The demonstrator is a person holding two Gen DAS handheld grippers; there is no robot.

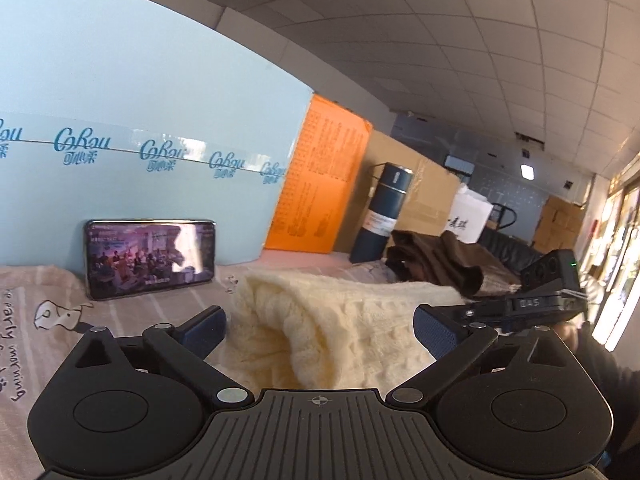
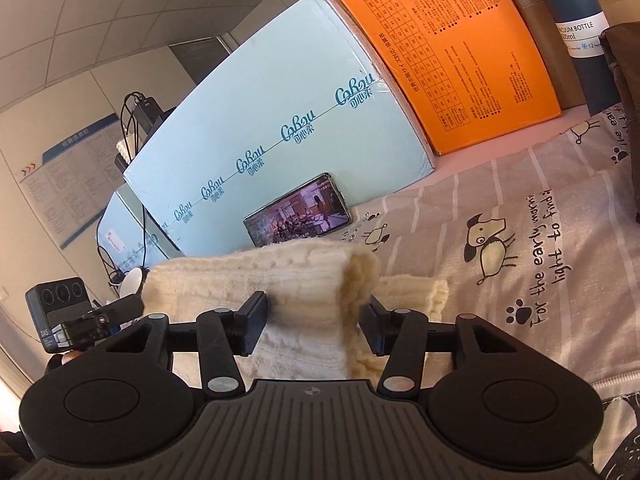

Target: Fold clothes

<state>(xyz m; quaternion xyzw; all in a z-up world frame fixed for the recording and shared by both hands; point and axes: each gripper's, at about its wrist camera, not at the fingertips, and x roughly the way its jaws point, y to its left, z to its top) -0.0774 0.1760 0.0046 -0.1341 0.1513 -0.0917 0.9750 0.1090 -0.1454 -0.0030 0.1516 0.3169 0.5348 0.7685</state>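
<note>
- Sweater [image 1: 344,320], cream and chunky-knit, lies bunched and partly folded on the bed sheet [image 2: 520,216], right in front of both grippers; in the right wrist view one folded edge stands up as a thick ridge, with a lower layer poking out to its right.
- Bed sheet, pinkish with stripes, cartoon dogs and printed words, covers the whole surface under the clothes.
- Pale blue box [image 1: 140,92], printed with a repeated logo, stands at the back of the sheet, with an orange box [image 2: 448,52] just beside it and brown cardboard cartons [image 1: 404,184] further along.
- Brown garment [image 1: 436,264] sits in a heap behind the sweater, near the cartons.
- Dark blue bottle [image 1: 380,216] stands upright between the orange box and the cartons.
- Left gripper [image 1: 320,328] has its fingers spread wide, one on each side of the sweater's raised fold; neither pad is pressing the knit, so it is holding nothing.
- Right gripper [image 2: 314,320] also has its fingers parted, straddling the upright ridge of the sweater; the right-hand pad sits against or just beside the fluffy edge, and I can't tell which.
- Phone [image 2: 298,212] leans sideways against the blue box, its screen lit with a video.
</note>
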